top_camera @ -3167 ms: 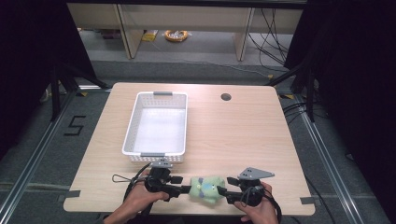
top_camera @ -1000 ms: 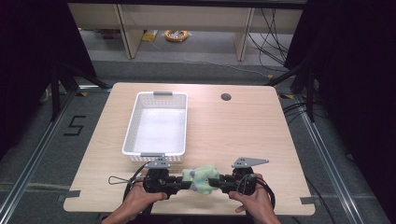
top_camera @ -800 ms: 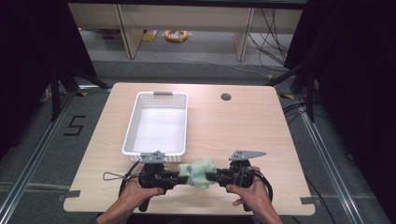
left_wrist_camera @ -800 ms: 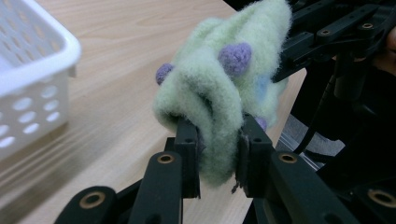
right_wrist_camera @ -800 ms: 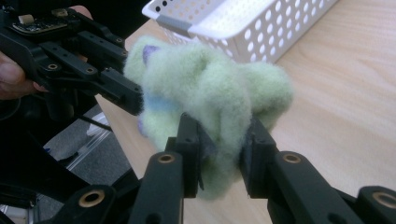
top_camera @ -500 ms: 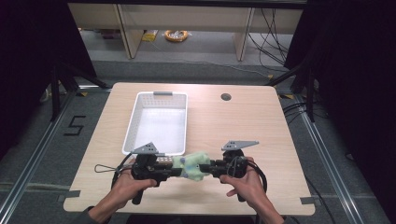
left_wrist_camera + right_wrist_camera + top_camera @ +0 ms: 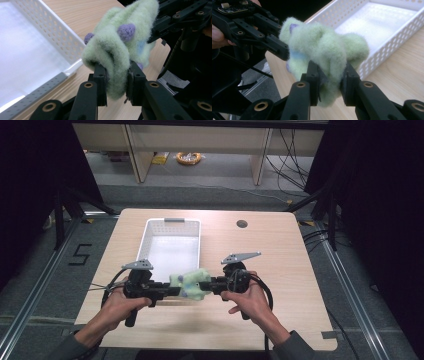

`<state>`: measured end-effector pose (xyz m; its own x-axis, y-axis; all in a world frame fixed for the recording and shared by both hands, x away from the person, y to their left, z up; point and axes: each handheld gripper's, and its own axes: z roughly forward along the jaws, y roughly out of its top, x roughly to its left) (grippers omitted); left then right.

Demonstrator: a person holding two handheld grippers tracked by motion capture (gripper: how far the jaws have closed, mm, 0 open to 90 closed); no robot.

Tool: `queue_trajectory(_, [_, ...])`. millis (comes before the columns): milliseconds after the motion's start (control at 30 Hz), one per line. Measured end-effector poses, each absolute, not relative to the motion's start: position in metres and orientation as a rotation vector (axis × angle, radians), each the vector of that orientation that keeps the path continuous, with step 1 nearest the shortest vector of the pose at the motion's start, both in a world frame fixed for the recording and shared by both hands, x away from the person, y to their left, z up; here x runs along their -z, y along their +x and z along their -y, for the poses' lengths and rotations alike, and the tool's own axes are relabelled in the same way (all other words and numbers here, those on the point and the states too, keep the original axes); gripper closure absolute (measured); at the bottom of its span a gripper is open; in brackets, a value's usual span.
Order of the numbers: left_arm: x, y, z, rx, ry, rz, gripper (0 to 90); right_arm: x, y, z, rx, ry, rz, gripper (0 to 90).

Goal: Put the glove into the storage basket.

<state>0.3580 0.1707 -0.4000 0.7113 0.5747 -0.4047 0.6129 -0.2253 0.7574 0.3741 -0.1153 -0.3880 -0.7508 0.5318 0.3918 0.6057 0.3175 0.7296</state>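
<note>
A fuzzy pale-green sock [image 7: 190, 283] with purple dots hangs in the air between both grippers, just in front of the white basket [image 7: 152, 236]. My left gripper [image 7: 172, 290] is shut on its left end, and the jaws pinch the fabric [image 7: 117, 75] in the left gripper view. From the other side my right gripper [image 7: 212, 284] is shut on the right end, with the bunched sock [image 7: 324, 55] squeezed between its jaws. The opposite gripper [image 7: 262, 32] grips the sock's far side. The basket's perforated wall [image 7: 62, 42] lies close beside the sock.
The white basket [image 7: 387, 22] holds nothing and stands left of the table's middle. A dark round hole [image 7: 242, 224] marks the table's far right. Bare wooden tabletop [image 7: 280, 260] spreads to the right. A black cable [image 7: 107, 287] loops from the left gripper.
Both hands have lifted the sock off the table near the front edge and carried it forward and slightly left, toward the basket's near end. Both grips stay the same.
</note>
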Motion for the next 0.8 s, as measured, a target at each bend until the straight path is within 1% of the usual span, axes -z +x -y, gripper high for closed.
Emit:
queue_trajectory(133, [0.395, 0.369, -0.184, 0.034, 1.914, -0.937, 73.5, 0.384, 0.387, 0.101, 1.425, -1.068, 2.492, 72.6])
queue_trajectory(300, [0.394, 0.376, -0.191, 0.023, 1.913, -0.962, 73.5, 0.384, 0.398, 0.091, 1.416, -1.062, 2.495, 72.6])
queue_trajectory(533, [0.395, 0.397, -0.204, 0.020, 1.930, -0.982, 73.4, 0.383, 0.418, 0.073, 1.375, -1.089, 2.508, 72.6])
queue_trajectory(800, [0.401, 0.418, -0.218, 0.050, 1.953, -1.024, 73.4, 0.394, 0.444, 0.053, 1.333, -1.110, 2.512, 72.5])
